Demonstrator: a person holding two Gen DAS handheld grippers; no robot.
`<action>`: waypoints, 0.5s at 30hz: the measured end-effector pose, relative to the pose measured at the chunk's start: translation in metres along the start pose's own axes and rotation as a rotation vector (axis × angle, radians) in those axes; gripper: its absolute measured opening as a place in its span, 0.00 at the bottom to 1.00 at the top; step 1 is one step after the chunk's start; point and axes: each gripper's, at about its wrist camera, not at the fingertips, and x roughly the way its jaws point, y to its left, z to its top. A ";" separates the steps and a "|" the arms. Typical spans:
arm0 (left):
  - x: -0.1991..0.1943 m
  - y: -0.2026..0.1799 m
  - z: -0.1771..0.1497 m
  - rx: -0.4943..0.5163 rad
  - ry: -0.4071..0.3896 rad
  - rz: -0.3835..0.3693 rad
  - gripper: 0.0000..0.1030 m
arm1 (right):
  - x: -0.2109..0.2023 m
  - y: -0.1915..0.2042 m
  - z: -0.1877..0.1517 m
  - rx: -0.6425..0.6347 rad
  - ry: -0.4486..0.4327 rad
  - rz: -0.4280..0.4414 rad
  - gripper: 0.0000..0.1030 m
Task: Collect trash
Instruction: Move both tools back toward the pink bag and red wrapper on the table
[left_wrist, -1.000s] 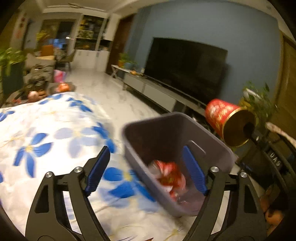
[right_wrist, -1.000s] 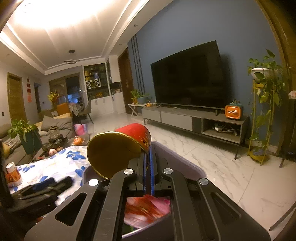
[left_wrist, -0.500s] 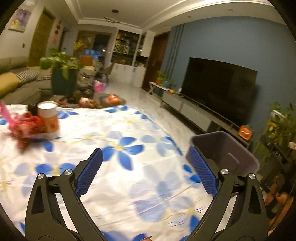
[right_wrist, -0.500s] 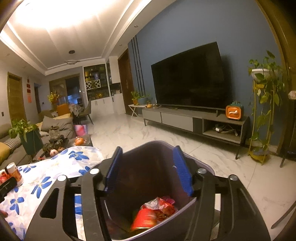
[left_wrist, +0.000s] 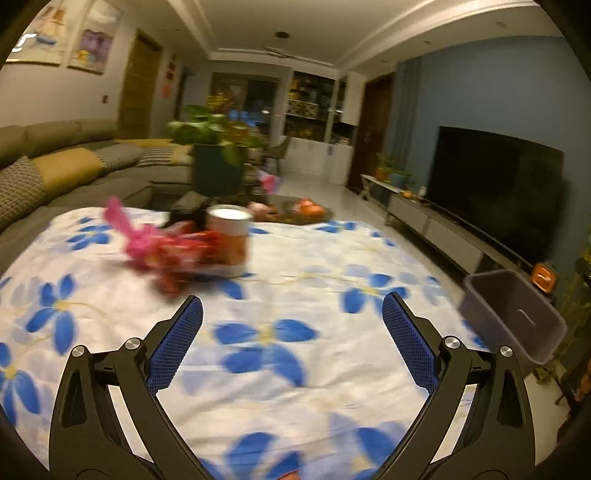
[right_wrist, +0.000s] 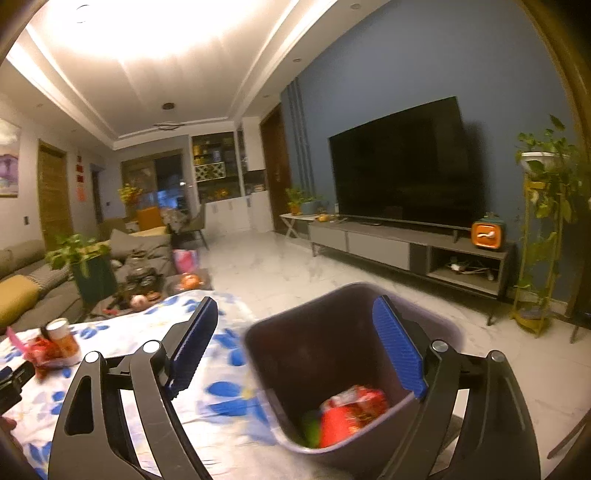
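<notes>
The trash still out sits at the far left of the surface (left_wrist: 295, 369): a crumpled red wrapper (left_wrist: 177, 254) with a pink scrap (left_wrist: 129, 232) on its left, bunched against a white-lidded cup (left_wrist: 229, 240). All three are blurred in the left wrist view; the right wrist view shows them small at its left edge, wrapper (right_wrist: 44, 349) and cup (right_wrist: 62, 338) touching.

The bin (right_wrist: 332, 332) stands off the surface's right edge, tilted, dark grey — inside lie a red can (right_wrist: 351, 410) and something green (right_wrist: 310, 424) beside it. In the left view the bin (left_wrist: 513, 317) shows at far right, its contents out of sight.

The left claw (left_wrist: 291, 317) hangs spread wide over the blue-flowered cloth, nothing between its blue pads, the trash pile beyond and to its left. The right claw (right_wrist: 295, 321) is likewise spread and empty, above the bin's mouth — one pad over the cloth, the other over the bin.

Behind the surface stand a potted plant (left_wrist: 218, 162) and a sofa (left_wrist: 74, 166); a TV (right_wrist: 402, 173) hangs on the blue wall above a low cabinet (right_wrist: 406, 247).
</notes>
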 end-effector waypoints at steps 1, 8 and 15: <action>-0.003 0.011 0.000 -0.010 -0.005 0.025 0.93 | 0.000 0.008 -0.001 -0.005 0.005 0.014 0.81; -0.020 0.080 0.005 -0.060 -0.023 0.173 0.93 | 0.004 0.093 -0.019 -0.092 0.057 0.166 0.81; -0.030 0.133 0.013 -0.106 -0.031 0.260 0.93 | 0.011 0.174 -0.033 -0.151 0.096 0.298 0.81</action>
